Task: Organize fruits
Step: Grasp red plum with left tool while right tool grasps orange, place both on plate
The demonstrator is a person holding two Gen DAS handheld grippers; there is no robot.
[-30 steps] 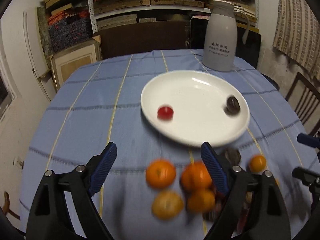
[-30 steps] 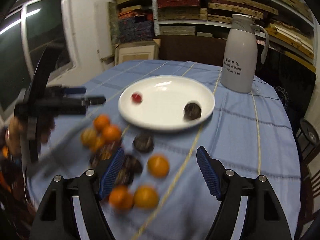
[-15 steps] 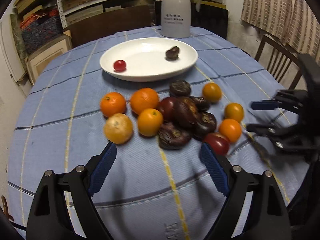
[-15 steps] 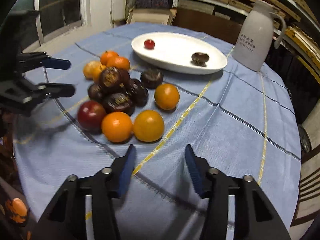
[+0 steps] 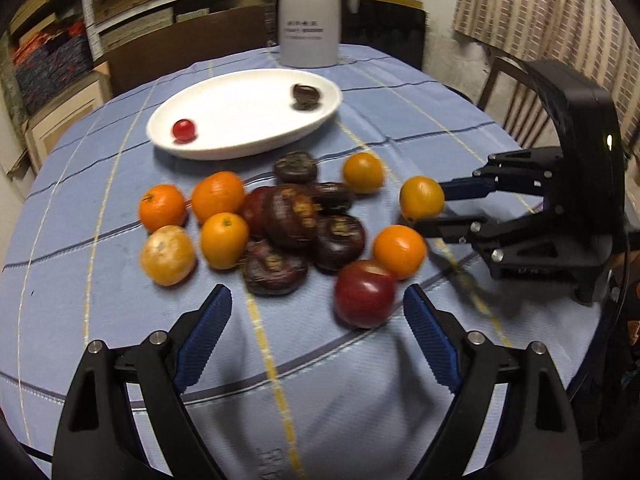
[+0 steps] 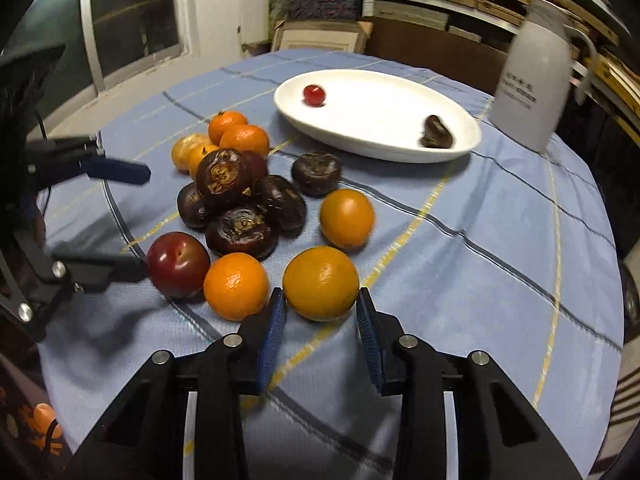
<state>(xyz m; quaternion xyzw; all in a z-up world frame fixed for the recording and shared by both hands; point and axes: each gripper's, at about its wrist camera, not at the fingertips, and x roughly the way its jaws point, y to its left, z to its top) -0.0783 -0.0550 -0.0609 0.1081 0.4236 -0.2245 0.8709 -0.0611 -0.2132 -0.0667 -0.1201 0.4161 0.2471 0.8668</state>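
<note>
Plate (image 6: pixel 460 148) with cherry tomato (image 6: pixel 313 95) and dark fruit (image 6: pixel 438 133) apart

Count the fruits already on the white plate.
2. A small red fruit sits toward the far left of the white plate. A dark brown fruit lies near its right rim. The plate's whole surface shows, so nothing seems hidden.

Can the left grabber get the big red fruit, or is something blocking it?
Probably yes. The left gripper is open, and the red fruit lies just ahead near its right finger, at the pile's near edge. Only bare tablecloth lies between them. An orange sits close behind.
</note>
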